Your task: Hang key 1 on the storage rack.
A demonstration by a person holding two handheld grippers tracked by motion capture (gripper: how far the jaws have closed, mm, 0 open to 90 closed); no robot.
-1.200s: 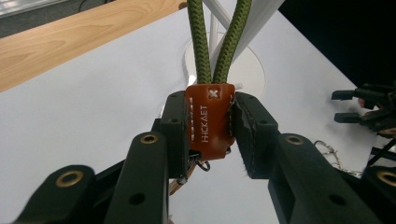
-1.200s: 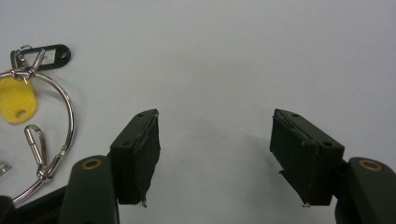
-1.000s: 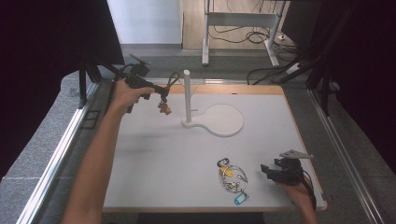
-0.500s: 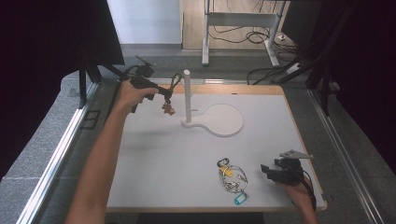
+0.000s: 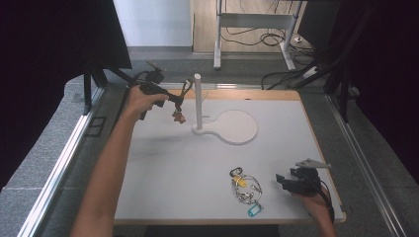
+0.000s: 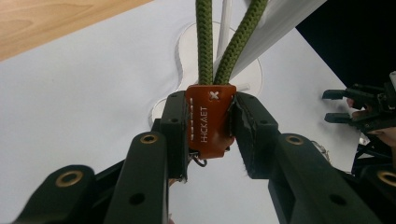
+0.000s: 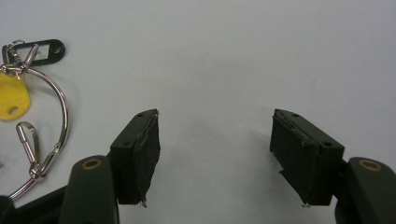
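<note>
Left tongs (image 5: 174,98) clamp the brown leather tag (image 6: 210,119), its green cord loop (image 5: 186,89) hanging just left of the white post (image 5: 198,101) top; right tongs (image 5: 285,180) rest open, far off.

I see the white rectangular tabletop (image 5: 163,182) evenly bright under soft overhead light, faint shadows, dark surroundings, close views slightly soft.

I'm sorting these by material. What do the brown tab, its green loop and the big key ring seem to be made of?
The brown tab looks like smooth leather: white stitching and a stamped word. The green loop seems to be braided cord, matte, with a woven pattern. The big key ring looks like polished metal: silvery and shiny.
</note>
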